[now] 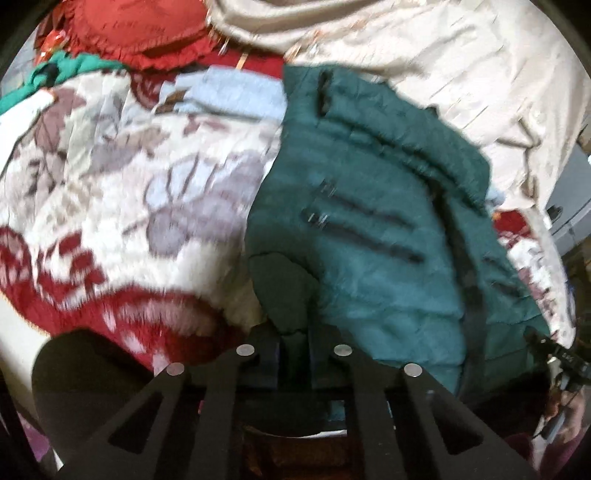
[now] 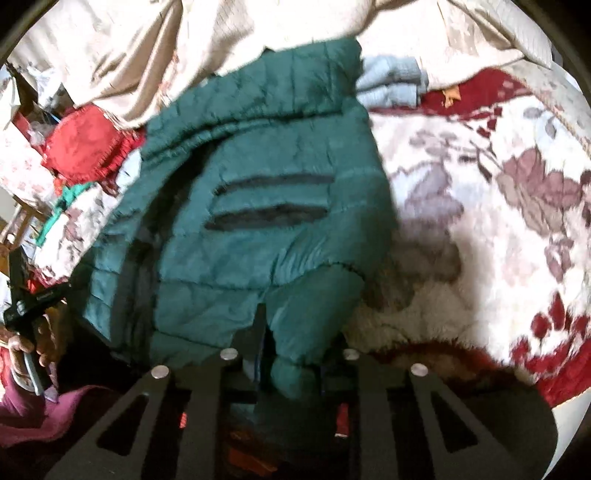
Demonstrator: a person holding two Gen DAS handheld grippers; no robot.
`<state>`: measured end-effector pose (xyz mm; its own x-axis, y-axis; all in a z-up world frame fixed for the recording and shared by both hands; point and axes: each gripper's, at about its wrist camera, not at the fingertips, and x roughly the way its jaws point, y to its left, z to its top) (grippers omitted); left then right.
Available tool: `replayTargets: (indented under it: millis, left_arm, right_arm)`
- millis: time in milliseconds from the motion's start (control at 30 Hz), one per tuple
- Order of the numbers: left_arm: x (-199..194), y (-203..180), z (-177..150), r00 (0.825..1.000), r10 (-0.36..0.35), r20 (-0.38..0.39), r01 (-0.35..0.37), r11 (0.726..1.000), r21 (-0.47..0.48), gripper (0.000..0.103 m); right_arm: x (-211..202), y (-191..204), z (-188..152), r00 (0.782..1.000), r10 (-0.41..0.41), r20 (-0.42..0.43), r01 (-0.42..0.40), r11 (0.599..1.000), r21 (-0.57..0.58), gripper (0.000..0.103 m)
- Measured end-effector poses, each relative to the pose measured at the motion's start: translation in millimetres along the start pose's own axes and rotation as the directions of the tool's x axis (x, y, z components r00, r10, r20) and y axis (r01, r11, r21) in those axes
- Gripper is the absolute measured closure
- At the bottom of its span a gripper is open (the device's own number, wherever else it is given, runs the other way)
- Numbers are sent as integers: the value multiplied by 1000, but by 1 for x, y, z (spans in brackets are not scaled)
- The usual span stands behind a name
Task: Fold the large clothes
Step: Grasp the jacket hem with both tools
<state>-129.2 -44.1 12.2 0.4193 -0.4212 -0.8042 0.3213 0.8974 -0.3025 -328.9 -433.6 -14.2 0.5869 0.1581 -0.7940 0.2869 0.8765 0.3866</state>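
A dark green quilted puffer jacket (image 1: 388,236) with two dark zip pockets lies over a floral blanket on a bed; it also shows in the right wrist view (image 2: 258,206). My left gripper (image 1: 293,343) is shut on the jacket's near edge, fabric pinched between the jaws. My right gripper (image 2: 291,354) is shut on another part of the jacket's near edge, a bunched fold sticking out between the fingers. The other gripper and the hand that holds it show at the left edge of the right wrist view (image 2: 29,317).
The red, white and grey floral blanket (image 1: 110,192) covers the bed. A beige sheet (image 1: 461,74) is heaped at the back. A red cushion (image 1: 140,29), light blue folded cloth (image 2: 391,81) and green cloth (image 1: 74,70) lie behind the jacket.
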Motion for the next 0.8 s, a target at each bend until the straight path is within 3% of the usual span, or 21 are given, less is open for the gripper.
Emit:
replayTargets:
  millis: [300, 800]
  left_arm:
    - [-27, -18, 41, 992, -40, 119, 39, 999, 12, 103]
    - [-30, -38, 99, 976, -14, 219, 11, 1000, 17, 103]
  right_arm:
    - [-29, 9, 36, 990, 81, 119, -79, 997, -18, 83]
    - [-30, 2, 91, 966, 59, 251, -63, 998, 6, 83]
